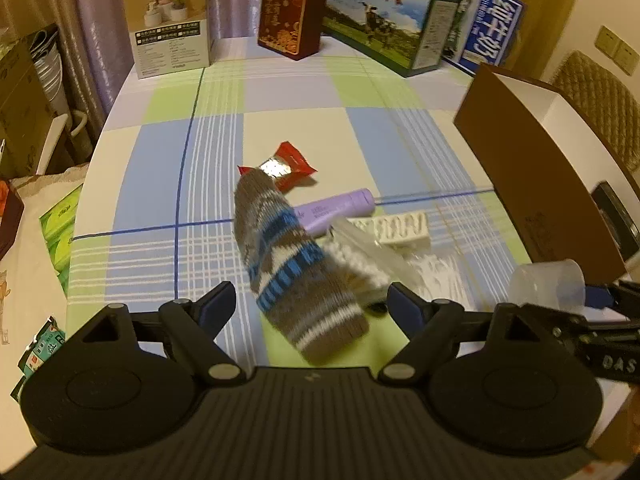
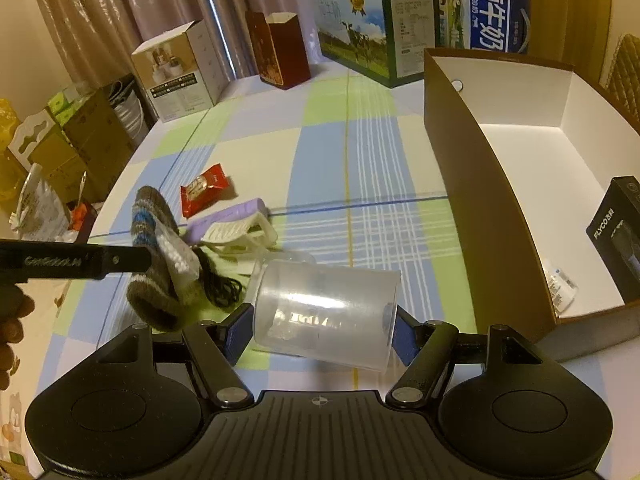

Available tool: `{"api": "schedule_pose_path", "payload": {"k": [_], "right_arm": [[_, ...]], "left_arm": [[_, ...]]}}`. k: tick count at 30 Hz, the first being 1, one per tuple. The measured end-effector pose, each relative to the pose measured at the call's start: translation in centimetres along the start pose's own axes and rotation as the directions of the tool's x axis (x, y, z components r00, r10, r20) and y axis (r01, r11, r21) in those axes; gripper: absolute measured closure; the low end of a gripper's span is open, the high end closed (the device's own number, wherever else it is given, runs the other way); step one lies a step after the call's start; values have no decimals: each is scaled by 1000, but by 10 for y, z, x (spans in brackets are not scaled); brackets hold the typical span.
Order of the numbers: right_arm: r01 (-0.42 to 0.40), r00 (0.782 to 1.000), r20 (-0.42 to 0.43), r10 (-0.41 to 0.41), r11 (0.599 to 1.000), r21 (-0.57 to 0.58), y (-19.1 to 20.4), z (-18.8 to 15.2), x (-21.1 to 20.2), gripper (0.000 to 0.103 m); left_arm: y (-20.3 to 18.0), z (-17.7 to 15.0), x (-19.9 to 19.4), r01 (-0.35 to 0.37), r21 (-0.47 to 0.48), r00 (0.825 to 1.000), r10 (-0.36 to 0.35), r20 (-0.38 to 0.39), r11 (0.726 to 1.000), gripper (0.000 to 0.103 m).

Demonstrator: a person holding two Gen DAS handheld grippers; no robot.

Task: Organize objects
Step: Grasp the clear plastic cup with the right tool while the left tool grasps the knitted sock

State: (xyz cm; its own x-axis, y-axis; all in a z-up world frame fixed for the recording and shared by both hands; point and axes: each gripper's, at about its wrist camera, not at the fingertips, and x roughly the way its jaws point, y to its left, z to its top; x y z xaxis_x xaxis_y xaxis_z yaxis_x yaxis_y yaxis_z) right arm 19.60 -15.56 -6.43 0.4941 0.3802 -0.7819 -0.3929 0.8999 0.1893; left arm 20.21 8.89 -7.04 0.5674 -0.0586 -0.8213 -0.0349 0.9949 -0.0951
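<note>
The black box point(image 2: 618, 236) lying in the brown, white-lined cardboard box point(image 2: 472, 168) at the right reads "FLYCO", and the blue carton point(image 2: 496, 12) at the far edge carries large white Chinese characters. The right gripper point(image 2: 324, 330) is clamped on a clear plastic cup point(image 2: 326, 304) lying sideways, mouth to the right, near the box. The left gripper point(image 1: 310, 304) stands spread, its pads off the grey, blue-and-white banded knitted sock point(image 1: 288, 264) that runs lengthwise between them, toe far, above the checked tablecloth point(image 1: 160, 160).
</note>
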Motion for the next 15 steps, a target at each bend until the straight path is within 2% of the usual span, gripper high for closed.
{"api": "schedule_pose_path", "payload": {"k": [2, 5, 12, 15], "right_arm": [[-1, 1000, -4, 1, 1000, 3, -2, 2, 3, 35], [-5, 1000, -9, 5, 1000, 3, -4, 5, 7, 36], [-9, 1000, -22, 9, 1000, 7, -7, 8, 13, 35], [-7, 999, -31, 8, 1000, 6, -8, 9, 18, 36]], "left_arm": [[2, 6, 8, -2, -11, 1000, 2, -6, 1000, 30], [6, 10, 18, -18, -15, 1000, 18, -19, 1000, 32], [19, 7, 39, -30, -47, 997, 26, -76, 998, 57], [27, 7, 47, -33, -72, 995, 26, -98, 997, 60]]}}
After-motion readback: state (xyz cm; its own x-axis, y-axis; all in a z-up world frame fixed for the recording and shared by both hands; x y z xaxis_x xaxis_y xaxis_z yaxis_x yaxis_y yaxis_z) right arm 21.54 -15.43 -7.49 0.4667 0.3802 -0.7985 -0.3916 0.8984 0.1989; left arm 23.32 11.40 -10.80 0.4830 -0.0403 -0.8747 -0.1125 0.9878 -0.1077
